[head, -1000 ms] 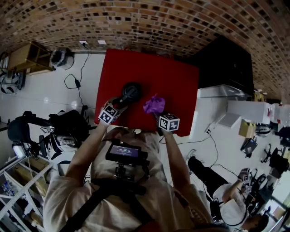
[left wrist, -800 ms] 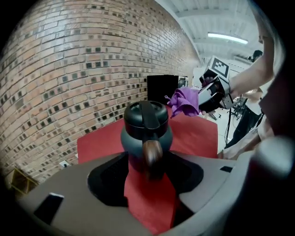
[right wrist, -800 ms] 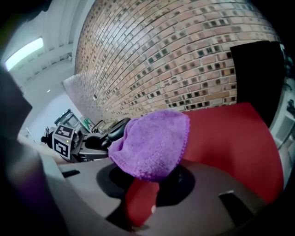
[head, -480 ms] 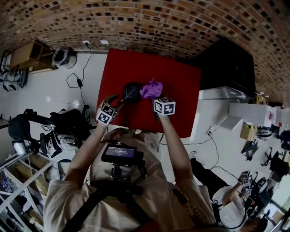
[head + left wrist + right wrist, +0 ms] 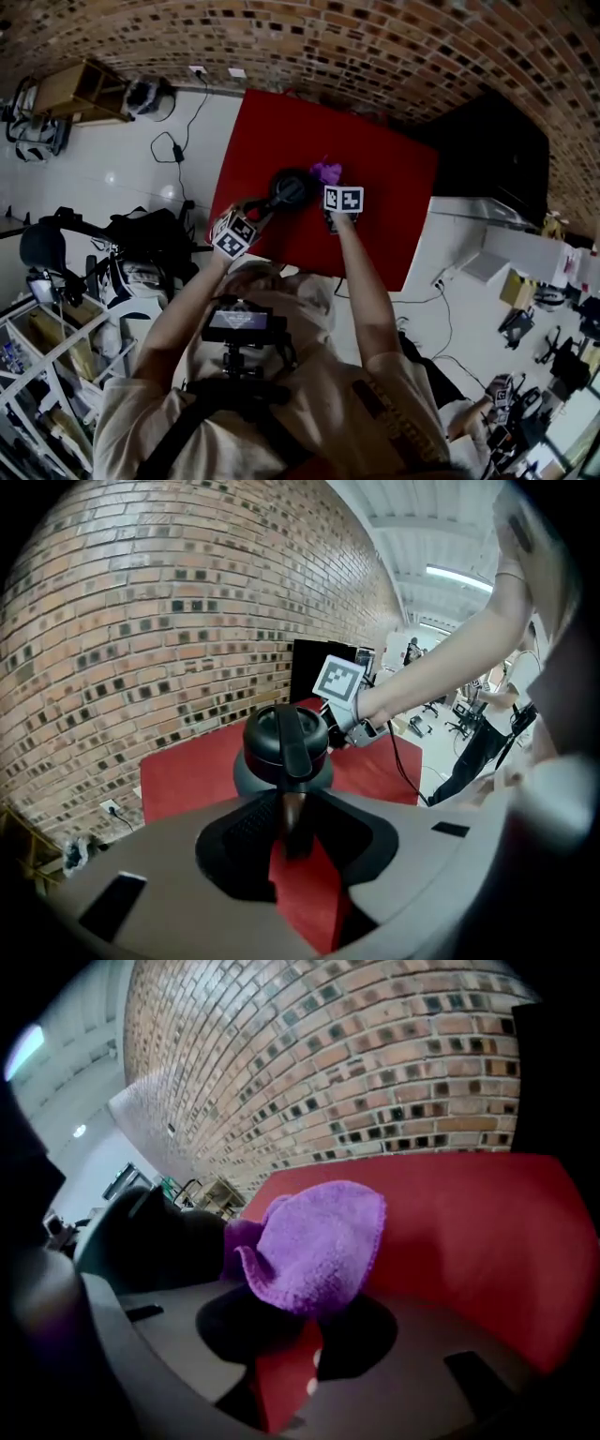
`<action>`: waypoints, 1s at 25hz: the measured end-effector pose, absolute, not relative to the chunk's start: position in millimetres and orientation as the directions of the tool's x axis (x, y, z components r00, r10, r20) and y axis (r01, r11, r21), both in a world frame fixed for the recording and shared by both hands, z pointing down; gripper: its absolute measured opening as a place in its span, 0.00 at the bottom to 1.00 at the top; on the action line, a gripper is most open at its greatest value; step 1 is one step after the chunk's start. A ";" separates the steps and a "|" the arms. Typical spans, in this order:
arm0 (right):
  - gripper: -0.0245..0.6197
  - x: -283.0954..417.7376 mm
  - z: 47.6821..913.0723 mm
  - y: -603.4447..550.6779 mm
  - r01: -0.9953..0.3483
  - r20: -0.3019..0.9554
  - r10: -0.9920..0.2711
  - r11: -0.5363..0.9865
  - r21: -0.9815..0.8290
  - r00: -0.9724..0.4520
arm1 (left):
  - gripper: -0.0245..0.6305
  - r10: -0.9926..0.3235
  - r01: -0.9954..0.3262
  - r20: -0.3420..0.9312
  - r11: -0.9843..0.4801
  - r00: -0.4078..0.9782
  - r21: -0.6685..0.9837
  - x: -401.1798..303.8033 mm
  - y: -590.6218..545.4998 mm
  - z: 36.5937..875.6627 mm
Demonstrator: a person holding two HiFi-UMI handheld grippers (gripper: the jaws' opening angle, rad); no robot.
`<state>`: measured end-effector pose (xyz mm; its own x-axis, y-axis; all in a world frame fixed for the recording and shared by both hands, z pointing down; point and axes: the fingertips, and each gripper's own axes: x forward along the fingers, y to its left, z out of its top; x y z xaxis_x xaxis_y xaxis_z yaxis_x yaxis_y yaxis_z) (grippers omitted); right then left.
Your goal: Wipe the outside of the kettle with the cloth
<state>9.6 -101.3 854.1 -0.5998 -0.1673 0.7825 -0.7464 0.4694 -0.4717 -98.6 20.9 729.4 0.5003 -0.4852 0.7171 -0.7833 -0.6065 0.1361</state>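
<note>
One black kettle (image 5: 292, 187) stands on the red surface (image 5: 398, 220). The left gripper (image 5: 293, 832) has just closed, pinching the kettle's handle (image 5: 292, 752). The right gripper (image 5: 300, 1326) clamps one purple cloth (image 5: 319, 1241) touching the kettle's side.

no readable text, label or number on anything

Cannot see the tips of the right tongs (image 5: 298, 1321) under the bunched cloth (image 5: 319, 1241). Can make out the kettle (image 5: 159, 1241) there only as a dark blur at left. Cannot see the kettle's base behind the left tongs (image 5: 292, 825).
</note>
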 end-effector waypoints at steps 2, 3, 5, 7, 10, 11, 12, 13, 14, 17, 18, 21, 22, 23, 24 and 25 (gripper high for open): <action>0.23 11.5 884.3 -98.6 -0.764 0.809 -0.130 0.444 -0.469 -0.573 | 0.19 -0.483 -0.781 0.714 -0.607 0.507 0.145 -97.9 21.0 729.8; 0.23 13.4 898.4 -95.9 -0.767 0.822 -0.108 0.442 -0.464 -0.559 | 0.19 -0.481 -0.779 0.712 -0.609 0.511 0.149 -97.6 21.1 730.3; 0.23 18.7 921.9 -78.8 -0.758 0.846 -0.028 0.460 -0.462 -0.532 | 0.19 -0.475 -0.775 0.710 -0.612 0.520 0.157 -98.1 21.8 731.2; 0.23 26.8 934.4 -52.6 -0.739 0.853 0.062 0.470 -0.483 -0.518 | 0.19 -0.468 -0.770 0.710 -0.617 0.525 0.163 -99.5 24.3 731.6; 0.23 48.7 914.6 -47.9 -0.751 0.822 -0.023 0.420 -0.509 -0.570 | 0.19 -0.460 -0.762 0.709 -0.626 0.534 0.167 -99.5 26.1 731.3; 0.23 56.6 895.1 -55.4 -0.757 0.796 -0.106 0.404 -0.513 -0.596 | 0.19 -0.460 -0.761 0.708 -0.627 0.537 0.170 -99.4 25.7 731.3; 0.23 61.9 870.1 -62.7 -0.757 0.761 -0.190 0.399 -0.517 -0.620 | 0.19 -0.460 -0.761 0.706 -0.626 0.538 0.172 -99.7 25.3 731.4; 0.23 63.4 842.2 -67.4 -0.749 0.721 -0.259 0.409 -0.521 -0.643 | 0.19 -0.461 -0.763 0.706 -0.623 0.537 0.173 -100.3 25.1 731.5; 0.23 60.5 815.6 -67.9 -0.732 0.680 -0.304 0.434 -0.525 -0.667 | 0.19 -0.463 -0.765 0.706 -0.620 0.535 0.173 -101.0 25.2 731.7; 0.23 33.5 772.9 -49.6 -0.649 0.598 -0.304 0.549 -0.527 -0.742 | 0.19 -0.467 -0.777 0.715 -0.607 0.520 0.168 -101.8 26.6 733.4; 0.23 23.9 773.7 -43.2 -0.634 0.594 -0.290 0.571 -0.521 -0.750 | 0.19 -0.471 -0.779 0.717 -0.606 0.514 0.160 -101.7 25.8 732.9; 0.23 17.4 801.5 -37.2 -0.657 0.593 -0.307 0.498 -0.567 -0.744 | 0.19 -0.477 -0.782 0.721 -0.607 0.503 0.143 -101.0 24.1 731.2; 0.23 21.4 814.4 -37.6 -0.679 0.609 -0.315 0.453 -0.578 -0.728 | 0.19 -0.476 -0.781 0.720 -0.606 0.505 0.147 -100.0 24.5 731.2; 0.23 24.7 827.6 -37.6 -0.703 0.636 -0.315 0.428 -0.568 -0.705 | 0.19 -0.477 -0.782 0.718 -0.605 0.507 0.150 -99.1 24.7 731.1; 0.23 26.1 839.7 -37.2 -0.724 0.663 -0.310 0.418 -0.549 -0.681 | 0.19 -0.478 -0.784 0.718 -0.603 0.506 0.150 -98.6 24.5 731.1; 0.22 26.5 851.2 -36.8 -0.740 0.685 -0.304 0.406 -0.536 -0.662 | 0.19 -0.480 -0.786 0.719 -0.600 0.503 0.149 -98.4 24.2 731.1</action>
